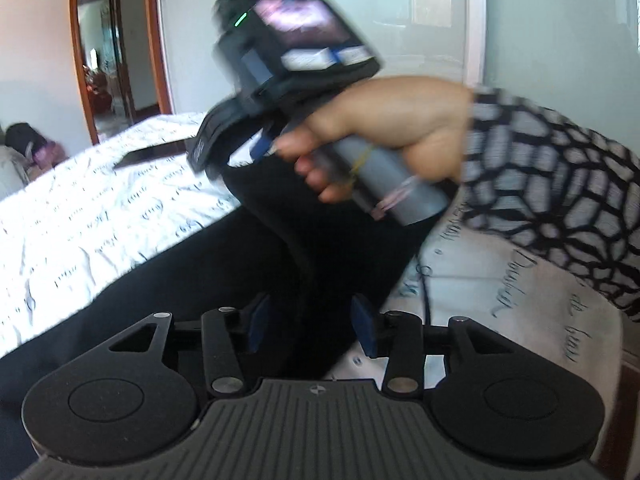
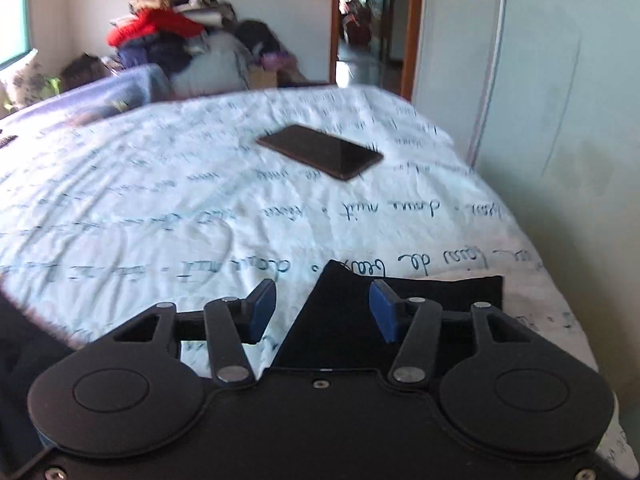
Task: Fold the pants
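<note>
Black pants point(image 1: 280, 248) lie on a white bed sheet with script print point(image 1: 100, 216). In the left wrist view my left gripper point(image 1: 310, 322) is open, its blue pads point(image 1: 256, 320) either side of a raised fold of the black cloth. The right gripper's body point(image 1: 280, 60), held in a hand, hangs above the pants further ahead. In the right wrist view my right gripper point(image 2: 322, 310) is open, with a pointed corner of the pants point(image 2: 340, 308) lying between its blue pads point(image 2: 382, 312), not pinched.
A dark phone point(image 2: 320, 152) lies on the sheet point(image 2: 160, 200) ahead; it also shows in the left wrist view point(image 1: 152, 154). A pile of clothes point(image 2: 172, 36) stands beyond the bed. A doorway point(image 2: 368, 28) and a pale wardrobe door point(image 2: 540, 80) are on the right.
</note>
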The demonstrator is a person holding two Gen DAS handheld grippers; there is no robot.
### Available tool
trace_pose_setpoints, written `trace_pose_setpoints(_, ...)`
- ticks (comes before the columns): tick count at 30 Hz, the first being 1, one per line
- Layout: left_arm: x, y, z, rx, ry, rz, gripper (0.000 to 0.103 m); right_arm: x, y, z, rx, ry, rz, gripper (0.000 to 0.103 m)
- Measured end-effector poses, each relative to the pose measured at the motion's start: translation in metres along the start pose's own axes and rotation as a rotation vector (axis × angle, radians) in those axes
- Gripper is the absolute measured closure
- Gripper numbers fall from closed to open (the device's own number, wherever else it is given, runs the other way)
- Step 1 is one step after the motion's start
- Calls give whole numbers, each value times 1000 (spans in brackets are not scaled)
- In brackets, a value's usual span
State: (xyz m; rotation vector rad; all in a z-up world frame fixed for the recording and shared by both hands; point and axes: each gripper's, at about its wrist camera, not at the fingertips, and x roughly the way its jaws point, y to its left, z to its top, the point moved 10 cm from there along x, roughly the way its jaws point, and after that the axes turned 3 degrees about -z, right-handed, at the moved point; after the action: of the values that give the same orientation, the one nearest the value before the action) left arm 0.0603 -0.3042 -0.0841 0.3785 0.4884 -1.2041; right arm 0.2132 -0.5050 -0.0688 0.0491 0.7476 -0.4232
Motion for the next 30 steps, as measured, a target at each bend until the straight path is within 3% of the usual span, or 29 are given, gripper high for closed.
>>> trace_pose_setpoints(2,6,1,2,4,-4,10,54,23,1,-9,-23,28,-42,61)
trace_pose_setpoints(4,9,3,3,4,-4,12,54,30,-2,-9,-27,8,-61,97)
trace_pose_setpoints(5,10,3,4,3,-2,7,55,23,-7,-9,-8,-15,-60,99)
trace_pose_setpoints(12,13,-1,6,3,1,-34,78,-72,-64,-13,172,-210,-15,99)
trace_pose_setpoints(17,23,-5,6,-6,13,-23,91,-121,-113,-37,322,-276,-19,99)
trace_pose_setpoints(24,18,-7,10,-22,-1,-22,97,-151,-152,-92,471,-278,-59,99)
trace_pose_setpoints(30,17,-18,7,7,28,-57,97,-132,-164,-138,556,-195,-77,99)
